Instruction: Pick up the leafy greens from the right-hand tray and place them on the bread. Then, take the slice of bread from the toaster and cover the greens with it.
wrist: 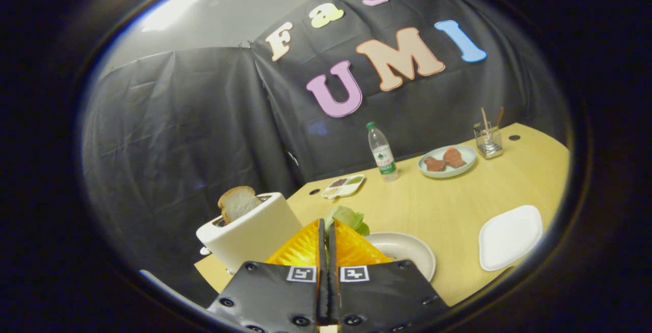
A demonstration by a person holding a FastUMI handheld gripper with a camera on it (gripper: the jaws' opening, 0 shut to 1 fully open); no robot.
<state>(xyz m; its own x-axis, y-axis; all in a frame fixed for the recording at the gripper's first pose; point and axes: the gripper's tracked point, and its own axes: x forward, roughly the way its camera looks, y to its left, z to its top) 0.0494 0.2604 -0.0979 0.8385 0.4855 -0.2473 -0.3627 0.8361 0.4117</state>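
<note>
My gripper [326, 222] is shut on the leafy greens [349, 218], which stick out past the fingertips, held above the table. Just below and to the right of the fingers lies a round pale plate [413, 254]; the fingers hide most of what lies on it. Left of the fingers stands a white toaster [252, 233] with a slice of bread [237, 203] poking up from its slot. An empty white tray [511, 237] lies to the right on the yellow table [448, 205].
Farther back stand a water bottle [382, 151], a small divided dish [344, 186], a plate with brown meat pieces [447, 161] and a glass holder with sticks [488, 140]. The toaster sits at the table's near left corner.
</note>
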